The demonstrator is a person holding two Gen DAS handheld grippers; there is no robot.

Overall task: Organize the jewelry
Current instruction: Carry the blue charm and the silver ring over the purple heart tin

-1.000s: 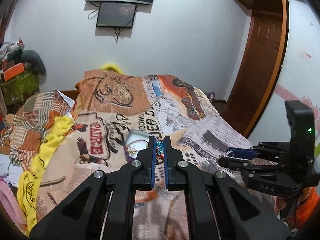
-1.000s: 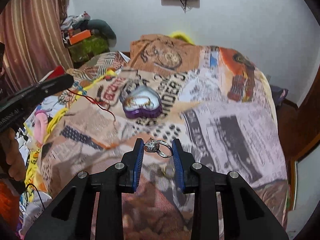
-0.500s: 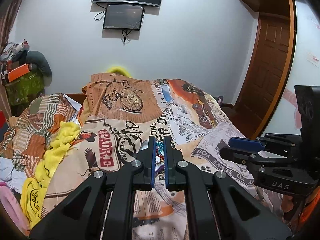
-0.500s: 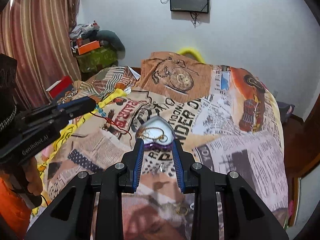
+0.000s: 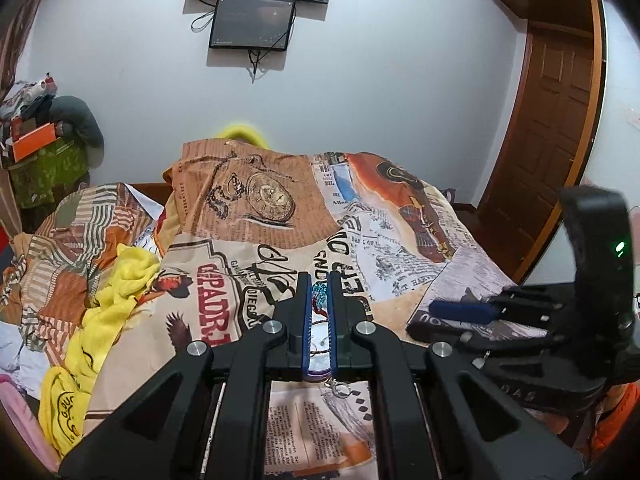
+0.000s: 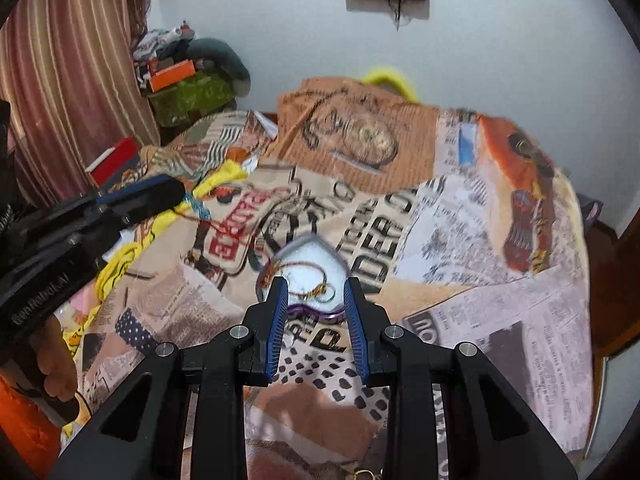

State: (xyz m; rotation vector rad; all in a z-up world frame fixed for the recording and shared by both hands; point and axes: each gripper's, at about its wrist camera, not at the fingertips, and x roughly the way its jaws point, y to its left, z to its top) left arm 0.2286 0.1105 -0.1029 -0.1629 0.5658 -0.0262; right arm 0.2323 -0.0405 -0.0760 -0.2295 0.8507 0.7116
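Left gripper is being kept narrow, pinching a beaded red-thread bracelet. Right gripper is being held wide and empty, framing the heart-shaped box; only its view is showing the chain inside. "DER" is being read on the newsprint bedspread. A small ring is lying near.

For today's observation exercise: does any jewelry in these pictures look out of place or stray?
Yes. A small silver piece lies loose on the bedspread, just outside the heart-shaped box. A red cord trails from the shut left claw across the bedspread.
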